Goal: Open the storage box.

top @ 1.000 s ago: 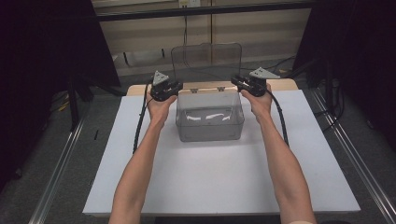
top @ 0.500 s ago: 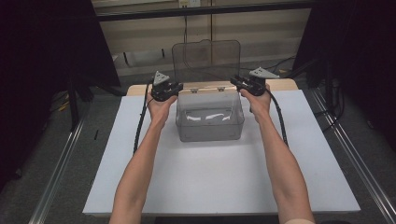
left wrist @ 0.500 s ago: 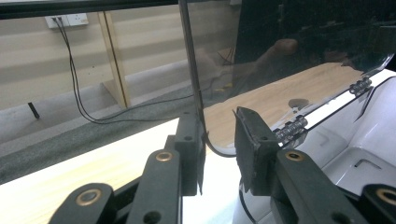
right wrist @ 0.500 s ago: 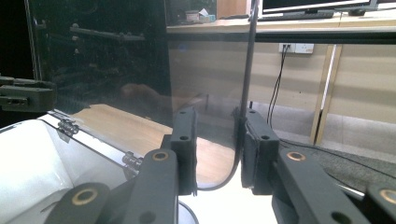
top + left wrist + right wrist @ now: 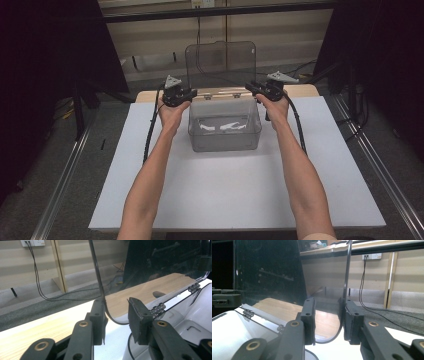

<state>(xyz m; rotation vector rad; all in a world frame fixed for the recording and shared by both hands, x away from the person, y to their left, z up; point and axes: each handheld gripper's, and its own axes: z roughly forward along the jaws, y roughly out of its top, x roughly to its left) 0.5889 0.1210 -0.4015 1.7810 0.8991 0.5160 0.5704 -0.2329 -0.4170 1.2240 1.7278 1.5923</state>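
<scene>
Clear box (image 5: 224, 131) on the table (image 5: 240, 195), lid (image 5: 220, 62) upright, left gripper (image 5: 184, 94) and right gripper (image 5: 256, 90) at the lid's bottom corners, both jaws just easing apart, lid edge between them, touching one pad.

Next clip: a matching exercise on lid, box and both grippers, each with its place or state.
Things:
1 lid
2 box
3 left gripper
4 right gripper

Places or states:
a at the lid's right edge
b upright, swung open
c at the lid's left edge
d sitting on the white board

Pairs: 1-b, 2-d, 3-c, 4-a.
Both grippers' jaws have just been opening, the lid's edge between them.
</scene>
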